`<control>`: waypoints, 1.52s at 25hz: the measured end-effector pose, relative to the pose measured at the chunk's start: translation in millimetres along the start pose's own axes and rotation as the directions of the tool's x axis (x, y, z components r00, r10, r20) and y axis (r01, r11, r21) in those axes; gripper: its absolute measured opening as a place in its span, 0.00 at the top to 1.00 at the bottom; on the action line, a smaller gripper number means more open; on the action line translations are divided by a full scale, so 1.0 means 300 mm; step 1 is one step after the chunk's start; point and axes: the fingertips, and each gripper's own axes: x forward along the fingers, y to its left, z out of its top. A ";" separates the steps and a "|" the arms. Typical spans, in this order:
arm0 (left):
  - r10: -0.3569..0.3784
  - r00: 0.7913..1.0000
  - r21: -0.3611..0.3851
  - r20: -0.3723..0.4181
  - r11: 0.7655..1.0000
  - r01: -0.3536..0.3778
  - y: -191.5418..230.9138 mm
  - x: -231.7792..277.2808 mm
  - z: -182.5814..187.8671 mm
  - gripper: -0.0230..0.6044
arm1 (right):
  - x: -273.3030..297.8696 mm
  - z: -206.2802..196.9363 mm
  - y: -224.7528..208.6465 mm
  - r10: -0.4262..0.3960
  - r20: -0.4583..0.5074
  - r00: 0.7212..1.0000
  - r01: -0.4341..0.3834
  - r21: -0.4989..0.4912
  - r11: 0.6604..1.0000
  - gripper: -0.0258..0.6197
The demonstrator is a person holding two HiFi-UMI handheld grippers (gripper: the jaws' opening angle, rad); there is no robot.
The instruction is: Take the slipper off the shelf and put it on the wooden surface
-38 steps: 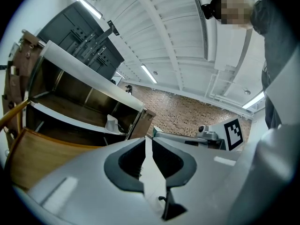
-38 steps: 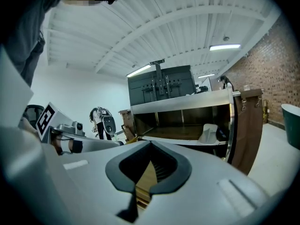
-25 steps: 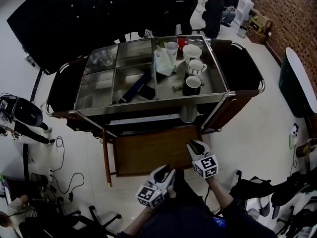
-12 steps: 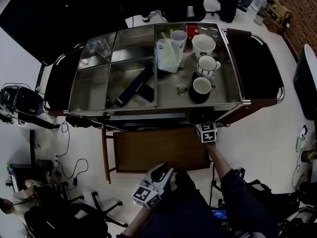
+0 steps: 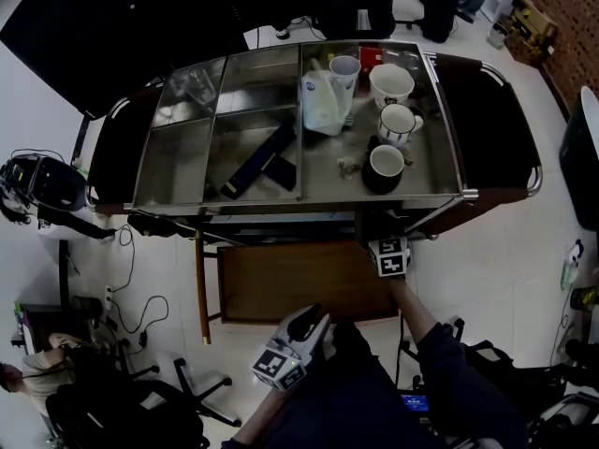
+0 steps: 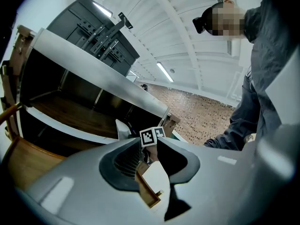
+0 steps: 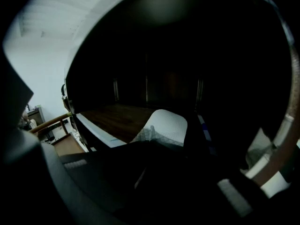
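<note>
A white slipper [image 7: 161, 128] lies on the dark wooden shelf [image 7: 117, 118] under the cart's steel top. My right gripper [image 7: 150, 146] has just closed its jaws, and the slipper's near end runs in between them. In the head view, the right gripper [image 5: 386, 249] reaches under the cart's front edge with its fingertips hidden. The wooden surface [image 5: 290, 283] sits low in front of the cart. My left gripper [image 5: 312, 321] hovers at that surface's near edge. Its jaws [image 6: 151, 149] stand slightly apart with nothing between them.
The cart's steel top [image 5: 178, 171] carries three mugs [image 5: 397, 122], a white bag [image 5: 323, 101] and dark flat items [image 5: 262, 162]. Cables [image 5: 131, 316] and chair bases [image 5: 187, 396] lie on the floor at the left. More chairs stand at the lower right.
My right gripper went forward from above the wooden surface to under the cart's top, then stayed put. My left gripper drew back a little toward me.
</note>
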 end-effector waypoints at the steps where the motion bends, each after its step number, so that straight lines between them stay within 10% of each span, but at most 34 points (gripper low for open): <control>1: -0.007 1.000 0.003 0.001 1.000 0.007 0.000 -0.003 -0.007 0.78 | -0.048 -0.010 0.040 0.014 0.015 1.000 -0.014 -0.009 1.000 0.95; 15: -0.086 0.996 0.023 -0.021 0.996 0.087 -0.096 -0.171 -0.079 0.78 | -0.385 -0.603 0.370 0.011 -0.219 0.976 -0.001 0.045 0.999 0.92; 38: -0.162 0.987 -0.069 0.009 0.984 0.162 -0.215 -0.613 -0.332 0.81 | -1.124 -0.289 0.892 0.098 0.138 0.986 -0.109 0.076 0.991 0.96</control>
